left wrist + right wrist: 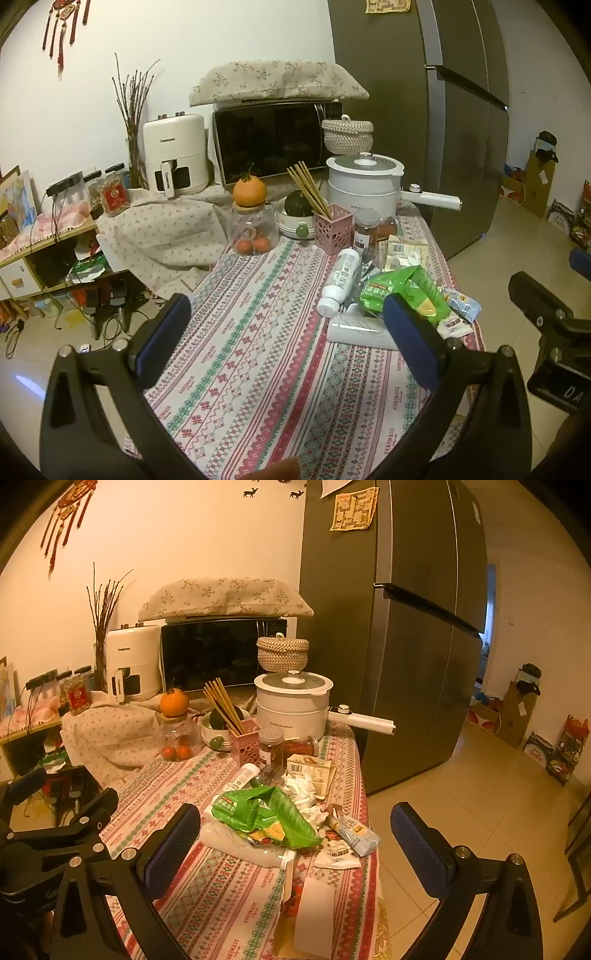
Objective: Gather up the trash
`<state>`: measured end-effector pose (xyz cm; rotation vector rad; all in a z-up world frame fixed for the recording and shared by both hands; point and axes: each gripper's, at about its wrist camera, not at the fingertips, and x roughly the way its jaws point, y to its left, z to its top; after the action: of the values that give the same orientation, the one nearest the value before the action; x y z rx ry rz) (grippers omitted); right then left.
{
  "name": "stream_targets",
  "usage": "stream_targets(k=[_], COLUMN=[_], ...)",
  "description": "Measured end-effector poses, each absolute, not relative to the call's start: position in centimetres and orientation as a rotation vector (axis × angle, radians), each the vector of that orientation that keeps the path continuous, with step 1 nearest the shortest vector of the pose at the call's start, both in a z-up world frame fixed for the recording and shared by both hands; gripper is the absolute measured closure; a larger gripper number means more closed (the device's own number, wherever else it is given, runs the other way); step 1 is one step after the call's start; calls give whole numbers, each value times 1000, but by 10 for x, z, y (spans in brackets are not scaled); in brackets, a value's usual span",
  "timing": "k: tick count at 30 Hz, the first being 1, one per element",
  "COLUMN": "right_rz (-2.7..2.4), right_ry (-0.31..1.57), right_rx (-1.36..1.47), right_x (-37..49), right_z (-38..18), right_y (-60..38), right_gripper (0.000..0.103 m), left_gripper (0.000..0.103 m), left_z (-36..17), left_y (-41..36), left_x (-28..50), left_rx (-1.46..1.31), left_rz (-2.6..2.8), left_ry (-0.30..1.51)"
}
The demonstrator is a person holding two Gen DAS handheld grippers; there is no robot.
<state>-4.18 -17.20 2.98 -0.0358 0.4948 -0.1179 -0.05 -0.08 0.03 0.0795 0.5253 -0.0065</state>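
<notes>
Looking down a table [258, 332] with a patterned cloth, both grippers hang above its near end with nothing between their pads. The left gripper [288, 325] has its jaws spread wide over bare cloth, and the right gripper [295, 834] is just as wide, framing the trash pile. That pile sits on the right side of the table: a crumpled green wrapper [266, 816] on top, a white bottle [338, 280] lying on its side just beyond it on the left, wadded tissue [304, 794] beside it, and a small blue packet [354, 832] by the right edge. A brown paper bag [306, 919] lies nearer, at the table's near right corner. Farther back stand a white pot [293, 705], a pink chopstick holder [243, 744] and a glass jar with an orange [174, 701] on it.
</notes>
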Motion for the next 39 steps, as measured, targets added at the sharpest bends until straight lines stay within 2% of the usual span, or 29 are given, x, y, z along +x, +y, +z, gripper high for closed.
stream_targets(k=[39], right_rz=[-111], right_ry=[492], right_rx=[-36], right_x=[-43], right_z=[30], right_y=[-169], right_gripper=[0], left_gripper=[0], left_z=[9], left_y=[2], left_x=[-4], left_rx=[74], left_rz=[-2], left_ry=[507])
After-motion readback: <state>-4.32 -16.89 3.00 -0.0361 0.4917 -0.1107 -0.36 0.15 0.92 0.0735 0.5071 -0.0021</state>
